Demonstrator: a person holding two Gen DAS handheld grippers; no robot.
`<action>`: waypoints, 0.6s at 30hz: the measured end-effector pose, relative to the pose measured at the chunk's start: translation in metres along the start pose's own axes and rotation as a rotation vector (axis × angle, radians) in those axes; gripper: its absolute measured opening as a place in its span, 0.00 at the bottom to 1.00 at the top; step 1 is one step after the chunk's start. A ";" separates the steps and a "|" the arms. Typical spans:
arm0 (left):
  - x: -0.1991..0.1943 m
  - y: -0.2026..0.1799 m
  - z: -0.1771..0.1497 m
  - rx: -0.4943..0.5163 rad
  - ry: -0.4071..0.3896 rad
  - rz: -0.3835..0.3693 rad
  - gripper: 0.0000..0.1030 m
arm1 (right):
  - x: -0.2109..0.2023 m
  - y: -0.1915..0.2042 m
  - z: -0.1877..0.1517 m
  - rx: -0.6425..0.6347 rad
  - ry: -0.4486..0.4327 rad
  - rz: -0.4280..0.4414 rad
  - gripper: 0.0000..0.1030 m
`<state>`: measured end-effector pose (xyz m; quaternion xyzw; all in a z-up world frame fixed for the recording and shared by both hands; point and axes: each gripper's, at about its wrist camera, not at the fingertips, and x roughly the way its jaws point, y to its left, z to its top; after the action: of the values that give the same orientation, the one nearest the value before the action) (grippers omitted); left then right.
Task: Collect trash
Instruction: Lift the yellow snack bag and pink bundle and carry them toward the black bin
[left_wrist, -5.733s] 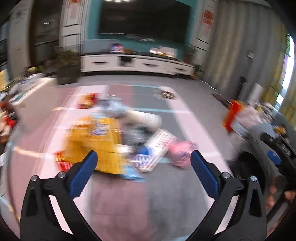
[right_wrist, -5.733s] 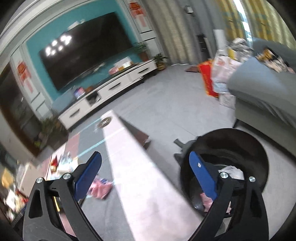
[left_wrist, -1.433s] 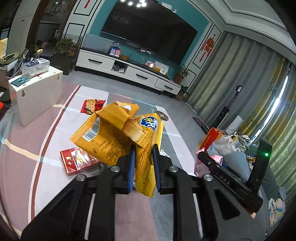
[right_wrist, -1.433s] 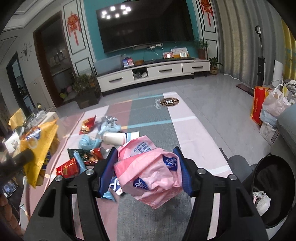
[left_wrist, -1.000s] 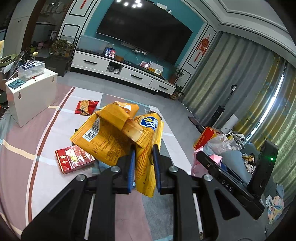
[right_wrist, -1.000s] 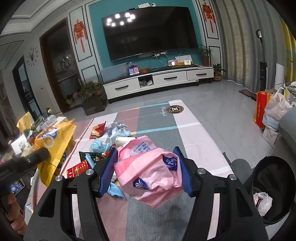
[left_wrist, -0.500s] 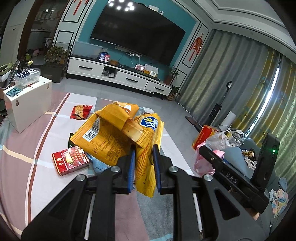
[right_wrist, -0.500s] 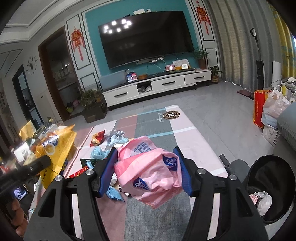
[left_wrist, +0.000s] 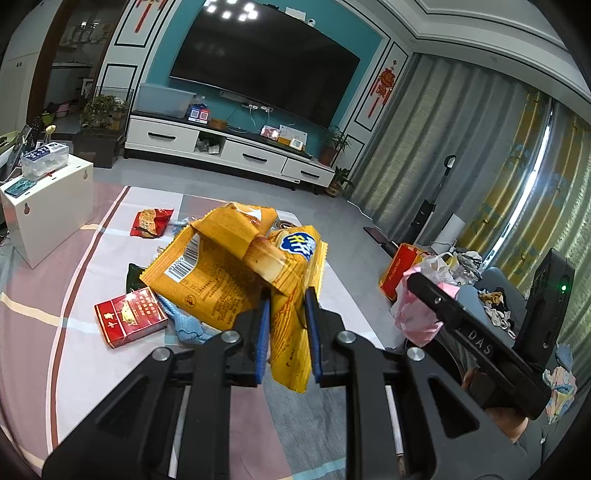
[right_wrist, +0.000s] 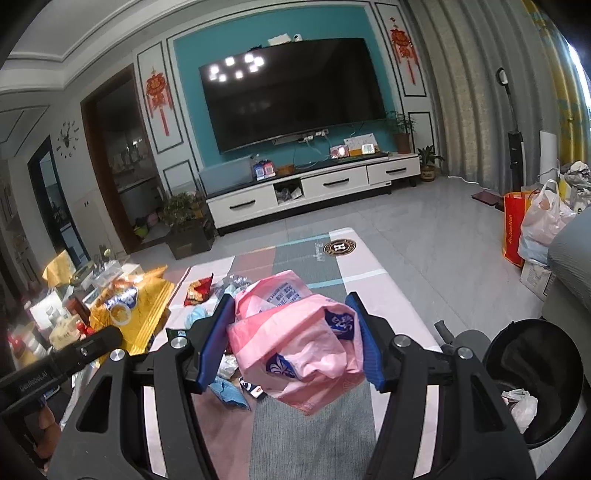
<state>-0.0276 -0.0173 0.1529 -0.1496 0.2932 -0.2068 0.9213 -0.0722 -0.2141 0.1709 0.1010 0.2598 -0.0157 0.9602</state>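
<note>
While the left tool (left_wrist: 284, 328) is pinched tight on the yellow chip bag (left_wrist: 236, 266) and the right tool (right_wrist: 290, 345) is clamped around a crumpled pink plastic bag (right_wrist: 299, 343), both are up off the rug (left_wrist: 66, 280). Pretty sure both are light, floppy and slippery, so grab a bunched fold, not a loose edge. Further out a red packet (left_wrist: 129, 321) and other wrappers lie on the rug; the black bin (right_wrist: 535, 376) sits lower right.
</note>
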 end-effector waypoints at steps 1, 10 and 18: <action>0.000 -0.001 -0.001 0.003 0.001 -0.001 0.18 | -0.001 -0.001 0.000 0.001 -0.004 -0.005 0.59; 0.005 -0.011 -0.005 0.028 0.012 0.000 0.19 | -0.011 -0.012 0.005 0.009 -0.043 -0.065 0.59; 0.008 -0.018 -0.010 0.045 0.029 -0.013 0.19 | -0.017 -0.018 0.006 0.021 -0.059 -0.078 0.59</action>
<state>-0.0323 -0.0382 0.1484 -0.1278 0.3010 -0.2215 0.9187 -0.0851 -0.2334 0.1811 0.1006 0.2348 -0.0588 0.9650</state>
